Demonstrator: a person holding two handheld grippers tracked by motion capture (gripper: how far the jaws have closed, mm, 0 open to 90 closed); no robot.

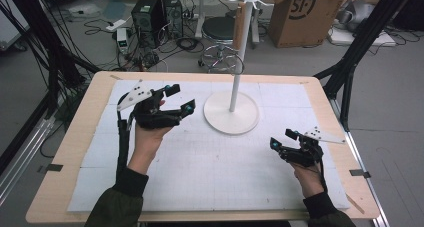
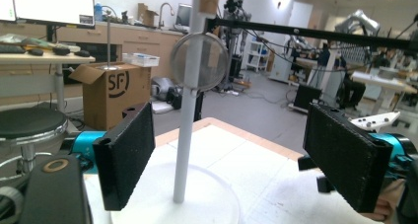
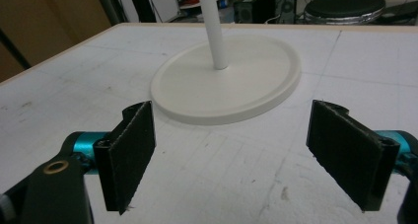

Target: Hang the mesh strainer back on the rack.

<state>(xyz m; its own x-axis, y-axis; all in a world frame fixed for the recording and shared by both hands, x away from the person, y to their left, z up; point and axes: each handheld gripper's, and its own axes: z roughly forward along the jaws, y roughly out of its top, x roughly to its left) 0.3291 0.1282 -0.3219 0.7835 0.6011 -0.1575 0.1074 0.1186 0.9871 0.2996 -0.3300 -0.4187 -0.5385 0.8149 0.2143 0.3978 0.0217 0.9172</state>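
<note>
Stand stood upright at the desk's far centre, between both tongs. Left tongs and right tongs were agape, empty. Judged rigid, smooth, top-heavy; best gripped low on the pole, near the base.

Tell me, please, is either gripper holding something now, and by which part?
Nothing is held. The left gripper and the right gripper are both open with nothing between the jaws, each apart from the white stand.
</note>
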